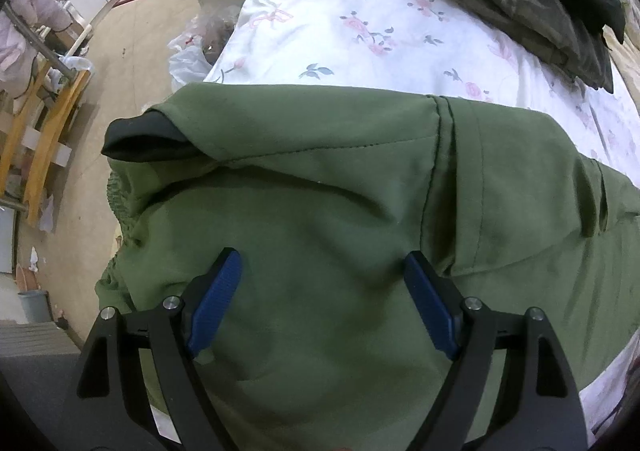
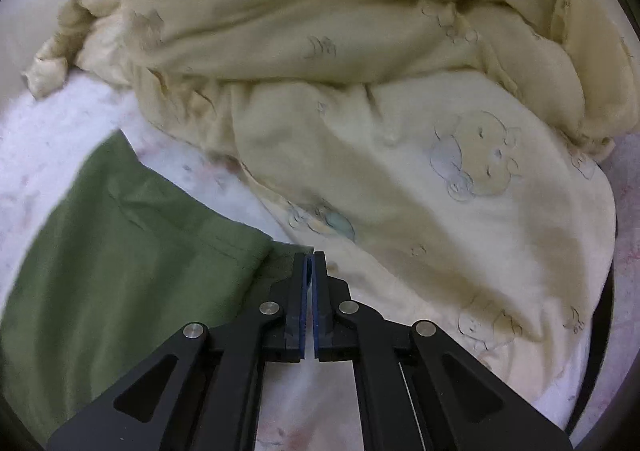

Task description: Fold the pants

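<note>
Two grippers at green pants (image 1: 320, 211) on floral bedsheet (image 1: 340, 11).
Left gripper (image 1: 322, 271) spread wide over the pants' upper part; right gripper (image 2: 309, 263) pinching the pants' corner, beside cream duvet (image 2: 400, 111).

Green pants (image 1: 320, 211) lying rumpled on the bed

Waist end is spreading beneath and beyond the left fingers (image 1: 224, 283); a hem corner is sitting pinched between the right fingertips (image 2: 298, 267).

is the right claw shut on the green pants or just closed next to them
Shut on the green pants, it seems: the right claw has its jaws nearly together, and a corner of the green cloth runs right up into its tips.
</note>
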{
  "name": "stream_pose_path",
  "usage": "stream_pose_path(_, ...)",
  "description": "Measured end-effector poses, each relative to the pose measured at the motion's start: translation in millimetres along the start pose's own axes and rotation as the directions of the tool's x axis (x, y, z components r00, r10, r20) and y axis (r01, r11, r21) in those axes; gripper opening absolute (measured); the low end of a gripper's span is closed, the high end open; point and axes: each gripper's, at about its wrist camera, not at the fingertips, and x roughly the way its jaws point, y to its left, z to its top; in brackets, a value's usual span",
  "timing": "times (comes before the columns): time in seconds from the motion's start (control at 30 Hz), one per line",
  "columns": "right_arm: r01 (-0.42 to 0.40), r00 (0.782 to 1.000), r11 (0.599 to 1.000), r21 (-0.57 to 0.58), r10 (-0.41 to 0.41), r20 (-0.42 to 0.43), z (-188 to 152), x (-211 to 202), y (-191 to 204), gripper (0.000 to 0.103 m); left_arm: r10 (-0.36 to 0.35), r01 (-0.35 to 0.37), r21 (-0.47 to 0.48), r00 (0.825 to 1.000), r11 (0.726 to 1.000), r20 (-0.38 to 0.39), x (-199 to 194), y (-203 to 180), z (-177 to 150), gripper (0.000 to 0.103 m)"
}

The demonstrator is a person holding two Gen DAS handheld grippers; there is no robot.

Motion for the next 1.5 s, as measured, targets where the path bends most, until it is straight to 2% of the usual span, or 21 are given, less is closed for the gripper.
stream_pose_path(0.07,0.131,0.991,0.991,0.000,-0.131,-0.001,0.9,-6.3,-5.3,0.006,-0.009,0.009,-0.019,1.000,1.000,0.003,-2.9,5.5,1.1,0.081)
stream_pose_path(0.13,0.142,0.988,0.988,0.063,-0.145,0.048,1.4,-26.4,-15.8,0.006,-0.018,0.018,-0.028,1.000,0.999,0.003,-4.7,8.9,1.8,0.081)
stream_pose_path(0.2,0.049,0.989,0.992,0.119,-0.065,0.133,4.9,-56.5,-17.2,0.007,-0.025,0.025,-0.028,1.000,0.999,0.014,-7.8,8.8,0.8,0.081)
stream_pose_path(0.27,-0.138,0.979,0.989,0.053,0.128,0.157,5.9,-76.7,5.7,0.007,-0.035,0.035,-0.020,0.999,0.999,0.022,-10.0,6.5,-1.4,0.081)
stream_pose_path(0.33,-0.322,0.944,0.945,-0.060,0.325,0.052,-4.0,-81.3,43.2,0.007,-0.054,0.054,-0.016,0.998,0.998,0.024,-10.5,4.2,-3.6,0.081)
stream_pose_path(0.4,-0.489,0.871,0.857,-0.164,0.471,-0.138,-31.8,-82.2,91.1,0.006,-0.050,0.050,0.010,0.999,0.999,0.014,-7.6,-1.8,-7.4,0.081)
stream_pose_path(0.5,-0.610,0.783,0.735,-0.296,0.501,-0.368,-83.5,-90.8,141.3,0.005,-0.026,0.026,0.065,1.000,0.998,-0.005,0.5,-11.7,-13.1,0.081)
stream_pose_path(0.57,-0.631,0.757,0.677,-0.379,0.429,-0.493,-123.6,-92.3,161.9,0.004,0.001,0.000,0.106,1.000,0.994,-0.004,4.3,-15.9,-18.1,0.081)
stream_pose_path(0.6,-0.622,0.754,0.668,-0.409,0.370,-0.543,-140.0,-83.6,162.3,0.002,0.011,-0.011,0.125,1.000,0.992,-0.004,6.2,-17.3,-20.2,0.081)
stream_pose_path(0.7,-0.538,0.805,0.696,-0.476,0.255,-0.536,-152.6,-71.7,149.7,0.000,0.016,-0.014,0.156,1.000,0.988,-0.011,9.3,-16.7,-24.5,0.081)
stream_pose_path(0.77,-0.399,0.886,0.755,-0.521,0.171,-0.431,-143.5,-75.6,137.9,0.000,0.017,-0.016,0.158,1.000,0.987,-0.007,7.7,-14.1,-25.3,0.081)
stream_pose_path(0.8,-0.350,0.908,0.766,-0.539,0.136,-0.395,-142.7,-78.1,133.4,0.000,0.017,-0.016,0.158,1.000,0.987,-0.006,6.9,-13.1,-26.1,0.081)
stream_pose_path(0.87,-0.345,0.910,0.781,-0.521,0.142,-0.390,-144.6,-88.7,129.8,0.006,0.007,-0.007,0.148,1.000,0.989,-0.001,3.4,-11.1,-27.9,0.081)
stream_pose_path(0.97,-0.400,0.912,0.750,-0.527,0.266,-0.313,-150.0,-136.8,141.7,0.007,-0.065,0.064,0.090,0.998,0.994,0.001,-9.8,1.4,-26.1,0.081)
stream_pose_path(1.1,-0.587,0.809,0.635,-0.503,0.495,-0.319,-170.9,-205.2,162.2,0.007,-0.122,0.120,0.023,0.989,0.993,0.087,-43.7,37.4,-21.7,0.081)
stream_pose_path(1.17,-0.687,0.724,0.570,-0.451,0.587,-0.361,-192.8,-229.5,167.1,0.008,-0.109,0.122,-0.078,0.983,0.990,0.148,-55.0,73.9,-20.1,0.081)
stream_pose_path(1.2,-0.730,0.683,0.548,-0.409,0.620,-0.387,-204.6,-236.0,168.3,0.012,-0.111,0.137,-0.156,0.980,0.978,0.166,-56.8,100.9,-20.2,0.081)
stream_pose_path(1.23,-0.765,0.644,0.534,-0.360,0.648,-0.408,-214.9,-241.5,173.0,0.030,-0.112,0.151,-0.242,0.979,0.959,0.168,-54.9,129.8,-22.4,0.081)
stream_pose_path(1.3,-0.812,0.581,0.515,-0.272,0.678,-0.450,-237.1,-244.8,175.6,0.073,-0.110,0.163,-0.387,0.982,0.908,0.154,-44.5,175.0,-32.5,0.082)
stream_pose_path(1.4,-0.836,0.539,0.498,-0.231,0.666,-0.516,-262.7,-245.7,185.8,0.078,-0.148,0.177,-0.568,0.984,0.804,0.098,-19.6,226.1,-59.1,0.082)
stream_pose_path(1.5,-0.842,0.532,0.473,-0.260,0.642,-0.553,-271.0,-240.2,185.7,0.078,-0.260,0.260,-0.698,0.959,0.668,0.109,2.0,246.6,-89.3,0.083)
